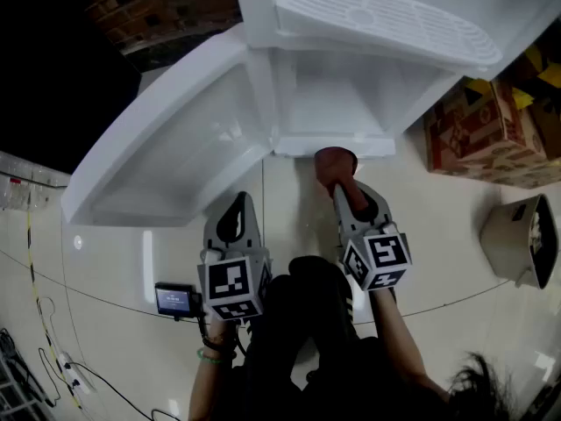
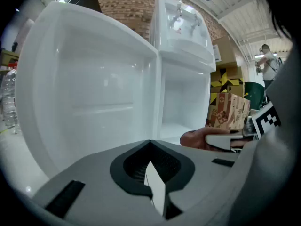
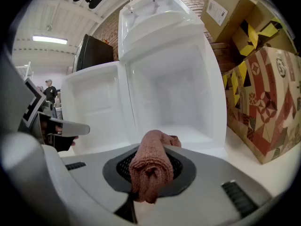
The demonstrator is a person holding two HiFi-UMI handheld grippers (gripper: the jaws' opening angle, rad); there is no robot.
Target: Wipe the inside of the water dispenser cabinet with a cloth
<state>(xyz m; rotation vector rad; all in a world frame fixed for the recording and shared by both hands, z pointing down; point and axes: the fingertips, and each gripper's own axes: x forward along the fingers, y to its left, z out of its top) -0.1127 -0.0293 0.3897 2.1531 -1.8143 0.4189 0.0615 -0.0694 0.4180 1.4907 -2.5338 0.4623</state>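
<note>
A glossy pale floor [image 1: 105, 270] fronts the open cabinet [image 1: 337, 103]. At its threshold the right gripper [image 1: 338, 182] clamps a reddish cloth [image 1: 336, 160]. The left gripper [image 1: 237, 203], farther back, is clenched and empty.

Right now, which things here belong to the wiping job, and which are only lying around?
Job: cloth, clamped in the right gripper; open white cabinet; its door.
Lying about: patterned cardboard box; beige container; small screen device.
</note>
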